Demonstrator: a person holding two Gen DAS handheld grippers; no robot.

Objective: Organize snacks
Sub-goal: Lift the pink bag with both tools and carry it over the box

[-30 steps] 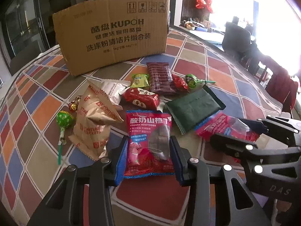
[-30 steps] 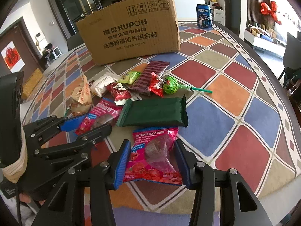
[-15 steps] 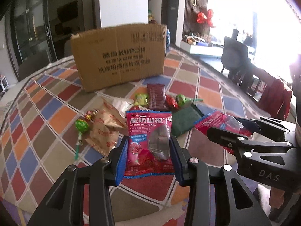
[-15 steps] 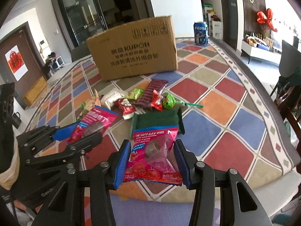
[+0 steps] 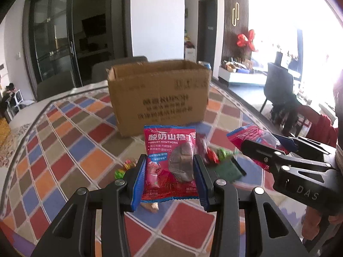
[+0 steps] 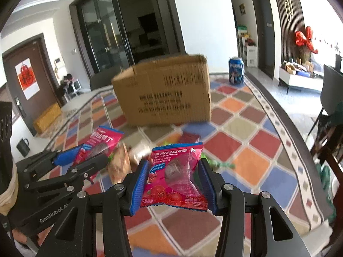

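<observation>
Two handheld grippers each held a pink yogurt hawthorn packet above a table with a colourful checked cloth.

In the left wrist view, the left gripper (image 5: 169, 169) clamped a yogurt hawthorn packet (image 5: 170, 162) between blue pads, with the open cardboard box (image 5: 159, 95) at twelve o'clock and the right gripper (image 5: 260, 150) at three o'clock. Blurred loose sweets (image 5: 214, 156) lay below. Only the right wrist view showed the right gripper's second hawthorn packet (image 6: 174, 177) face-on, a blue Pepsi can (image 6: 236, 70) at one o'clock beyond the box, and a door with a red paper sign (image 6: 26, 78) at ten o'clock.
</observation>
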